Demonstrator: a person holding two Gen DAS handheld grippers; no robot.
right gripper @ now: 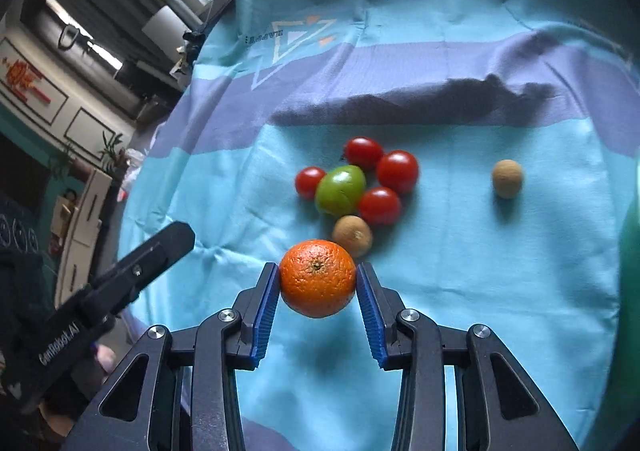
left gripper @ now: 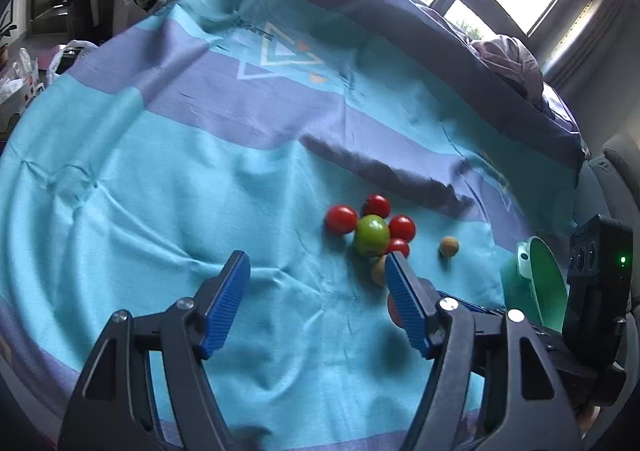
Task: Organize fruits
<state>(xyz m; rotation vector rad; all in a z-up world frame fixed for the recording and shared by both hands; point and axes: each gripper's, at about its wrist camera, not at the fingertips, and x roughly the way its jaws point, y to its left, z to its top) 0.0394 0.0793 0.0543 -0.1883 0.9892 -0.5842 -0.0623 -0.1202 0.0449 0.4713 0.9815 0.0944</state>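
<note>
- From my left wrist camera, a green bowl (left gripper: 536, 287) sits tipped on its side at the far right, well to the right of the green tomato (left gripper: 372, 235); I cannot tell what it holds.
- My left gripper (left gripper: 316, 283) hangs over the cloth (left gripper: 160, 179) with its jaws spread wide and nothing between them, low and left of the green tomato, angled downward.
- Four red tomatoes ring the green tomato; the leftmost (left gripper: 341, 218) touches it.
- A brown kiwi (left gripper: 449, 246) lies alone, to the right of the green tomato.
- From my right wrist camera, the left gripper's body at lower left bears white lettering that I read as "GenRobot.AI".
- Printed letters beside a triangle design on the cloth, beyond the green tomato (right gripper: 340, 190), are too small to read.
- My right gripper (right gripper: 317, 279) clenches an orange (right gripper: 317, 277), both blue pads pressed on its sides, just below the green tomato and pointing downward.
- A second kiwi (right gripper: 353, 236) lies between the orange and the green tomato.
</note>
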